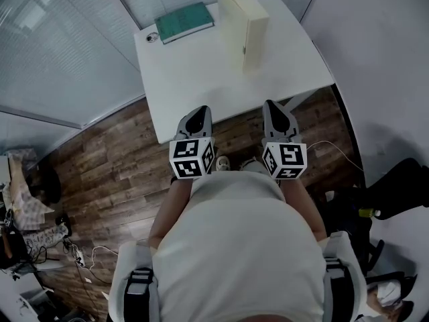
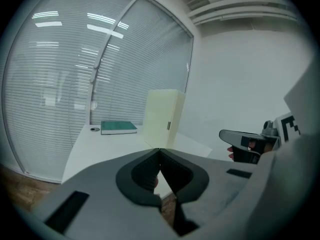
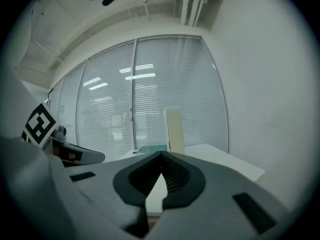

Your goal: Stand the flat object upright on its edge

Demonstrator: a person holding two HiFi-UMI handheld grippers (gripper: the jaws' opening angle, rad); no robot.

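The flat object is a cream box (image 1: 241,22) that stands upright on its edge on the white table (image 1: 201,79), towards the far right. The left gripper view shows this box (image 2: 162,118) ahead, and the right gripper view shows the box (image 3: 174,130) edge-on. My left gripper (image 1: 199,112) and right gripper (image 1: 273,107) hang side by side close to my body, over the wooden floor and short of the table's near edge. Both are shut with nothing between the jaws: left gripper (image 2: 159,150), right gripper (image 3: 161,154).
A teal book (image 1: 184,21) lies flat at the table's far left beside a small round cap (image 1: 150,37). A glass wall with blinds (image 1: 60,52) runs along the left and a white wall (image 1: 382,59) along the right. Clutter and cables (image 1: 27,213) lie on the floor at the lower left.
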